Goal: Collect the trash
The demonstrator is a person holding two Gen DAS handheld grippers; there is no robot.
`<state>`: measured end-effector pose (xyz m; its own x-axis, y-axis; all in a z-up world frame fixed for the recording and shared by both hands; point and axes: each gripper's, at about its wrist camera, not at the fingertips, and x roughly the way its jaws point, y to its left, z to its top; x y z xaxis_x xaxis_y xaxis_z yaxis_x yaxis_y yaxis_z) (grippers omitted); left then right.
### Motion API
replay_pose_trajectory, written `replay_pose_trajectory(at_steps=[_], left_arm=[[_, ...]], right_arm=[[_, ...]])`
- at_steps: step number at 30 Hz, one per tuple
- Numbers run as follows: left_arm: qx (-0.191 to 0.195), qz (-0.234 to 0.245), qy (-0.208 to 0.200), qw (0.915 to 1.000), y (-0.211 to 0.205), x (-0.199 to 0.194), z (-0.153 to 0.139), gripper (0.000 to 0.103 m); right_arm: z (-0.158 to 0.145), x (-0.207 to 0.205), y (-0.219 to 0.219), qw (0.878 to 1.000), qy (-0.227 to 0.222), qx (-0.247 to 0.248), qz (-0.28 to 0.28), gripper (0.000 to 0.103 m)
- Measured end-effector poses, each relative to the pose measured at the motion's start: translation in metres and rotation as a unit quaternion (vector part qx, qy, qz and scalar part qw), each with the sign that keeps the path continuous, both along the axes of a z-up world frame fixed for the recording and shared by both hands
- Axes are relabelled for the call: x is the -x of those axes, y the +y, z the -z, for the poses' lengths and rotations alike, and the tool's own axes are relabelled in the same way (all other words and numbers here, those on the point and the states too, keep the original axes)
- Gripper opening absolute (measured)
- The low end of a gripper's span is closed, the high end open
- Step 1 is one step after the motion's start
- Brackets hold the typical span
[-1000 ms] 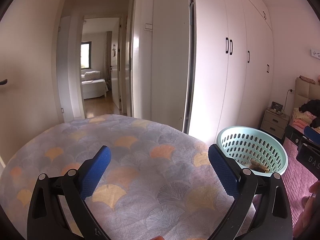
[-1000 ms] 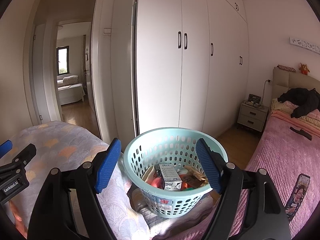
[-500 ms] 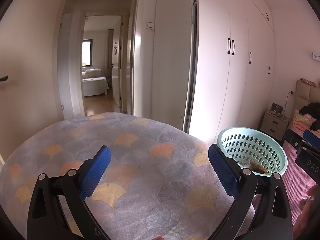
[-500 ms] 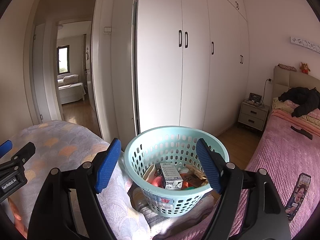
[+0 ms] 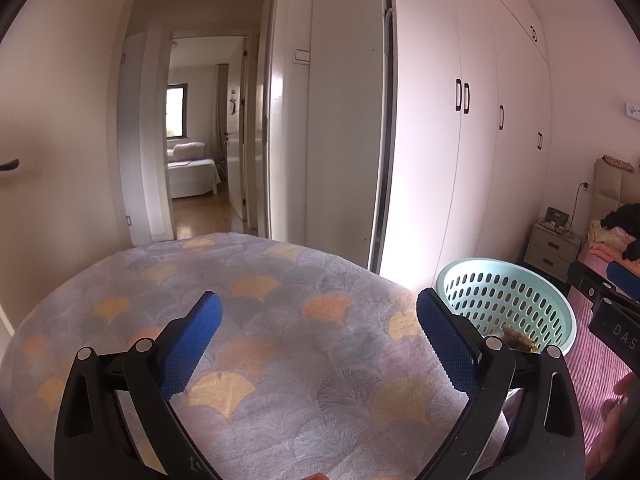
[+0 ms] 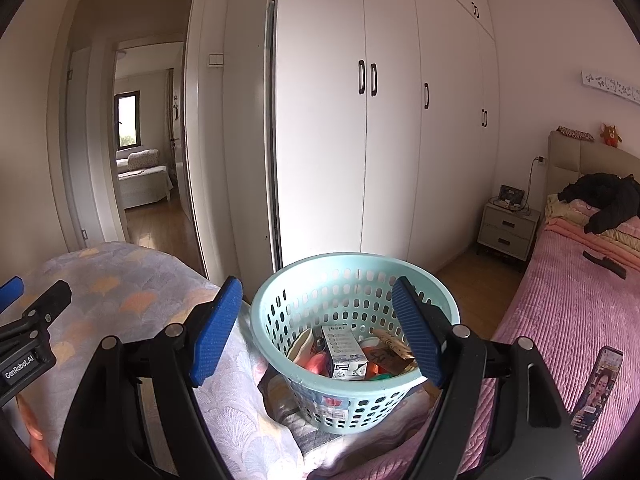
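— What are the grippers doing?
— Left gripper (image 5: 318,320) and right gripper (image 6: 318,318): jaws spread, empty.
— And the trash?
— In the upright mint basket (image 6: 280,356) below the right gripper, on the quilt (image 5: 280,300). A carton (image 6: 344,350) stands tilted, long axis leaning away.

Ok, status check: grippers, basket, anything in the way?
Left gripper open, empty, over the quilt. Right gripper open, empty, at the basket. Basket holds trash. Nothing in the way.
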<state>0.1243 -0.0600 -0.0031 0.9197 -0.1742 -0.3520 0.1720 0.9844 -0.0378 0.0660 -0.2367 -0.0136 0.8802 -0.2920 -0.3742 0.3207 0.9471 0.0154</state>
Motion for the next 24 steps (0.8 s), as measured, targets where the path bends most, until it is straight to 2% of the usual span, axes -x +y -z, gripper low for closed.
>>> replay_pose_trajectory(at_steps=[9, 24], left_arm=[[-0.031, -0.02, -0.014, 0.9992, 0.0, 0.01, -0.012, 0.095], [-0.021, -0.012, -0.005, 0.9997, 0.009, 0.019, -0.019, 0.095]], right_arm=[[-0.006, 0.004, 0.004, 1.0, -0.004, 0.0, -0.009, 0.073], [-0.015, 0.009, 0.011, 1.0, -0.012, 0.004, -0.017, 0.073]])
